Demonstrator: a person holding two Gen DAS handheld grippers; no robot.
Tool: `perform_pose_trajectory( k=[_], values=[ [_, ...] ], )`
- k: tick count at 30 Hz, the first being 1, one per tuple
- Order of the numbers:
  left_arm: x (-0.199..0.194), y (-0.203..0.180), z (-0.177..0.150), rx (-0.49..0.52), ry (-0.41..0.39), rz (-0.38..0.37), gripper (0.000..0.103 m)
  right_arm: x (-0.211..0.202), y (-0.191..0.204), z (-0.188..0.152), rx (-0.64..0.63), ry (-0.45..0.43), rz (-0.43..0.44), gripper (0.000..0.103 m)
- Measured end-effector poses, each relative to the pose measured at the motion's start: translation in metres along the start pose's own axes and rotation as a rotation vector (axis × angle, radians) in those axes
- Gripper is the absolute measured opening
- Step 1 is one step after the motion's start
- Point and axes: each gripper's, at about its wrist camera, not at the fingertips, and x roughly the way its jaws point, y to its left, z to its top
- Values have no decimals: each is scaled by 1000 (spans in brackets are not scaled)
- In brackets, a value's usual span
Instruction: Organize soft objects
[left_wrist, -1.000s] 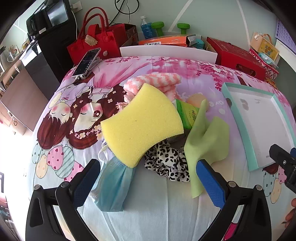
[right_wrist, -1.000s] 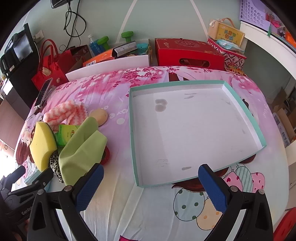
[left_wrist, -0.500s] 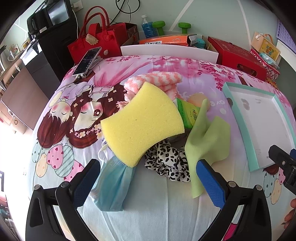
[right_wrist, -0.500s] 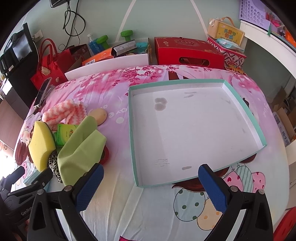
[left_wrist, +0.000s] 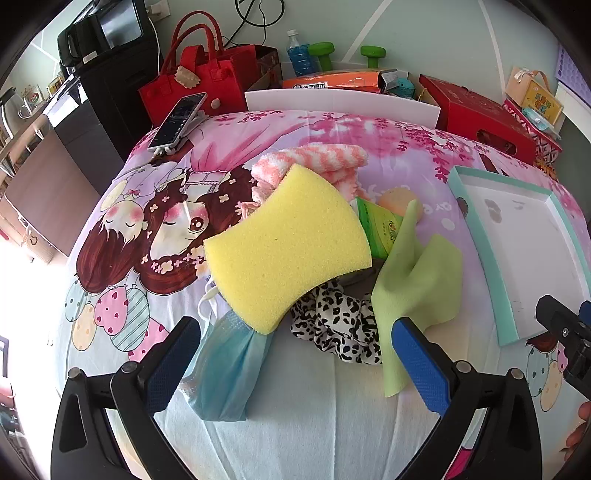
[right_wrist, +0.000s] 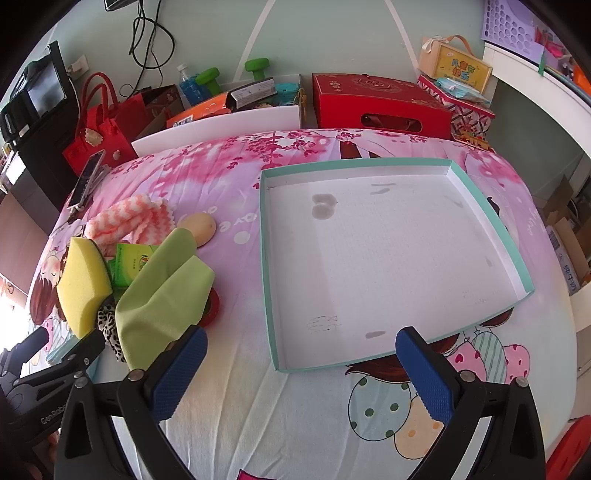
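Observation:
A heap of soft things lies on the printed bedsheet: a yellow sponge (left_wrist: 286, 245) on top, a blue face mask (left_wrist: 231, 373) under its near corner, a leopard-print fabric (left_wrist: 338, 326), a green cloth (left_wrist: 417, 280), a pink-striped towel (left_wrist: 314, 160), a green packet (left_wrist: 380, 225) and a beige puff (right_wrist: 199, 227). My left gripper (left_wrist: 295, 363) hovers open just in front of the mask and leopard fabric, holding nothing. To the right lies a shallow teal-edged white tray (right_wrist: 391, 254), empty. My right gripper (right_wrist: 301, 373) is open over the tray's near edge, empty.
A phone (left_wrist: 177, 120) lies at the sheet's far left corner. Behind the bed stand a red felt bag (left_wrist: 199, 79), an orange box (left_wrist: 332, 79), green dumbbells (left_wrist: 373, 55), a red gift box (right_wrist: 380, 101) and a white board (left_wrist: 341, 103). A dark cabinet (left_wrist: 107, 88) stands at the left.
Both grippers stay open and empty and have barely shifted; the objects on the sheet lie as before.

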Motion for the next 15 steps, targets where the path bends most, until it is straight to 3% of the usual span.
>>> perform_pose_trajectory(
  k=[15],
  values=[
    [1,-1,-1,3,1,2,103,0,0,-1,-1,3,-1,103]
  ],
)
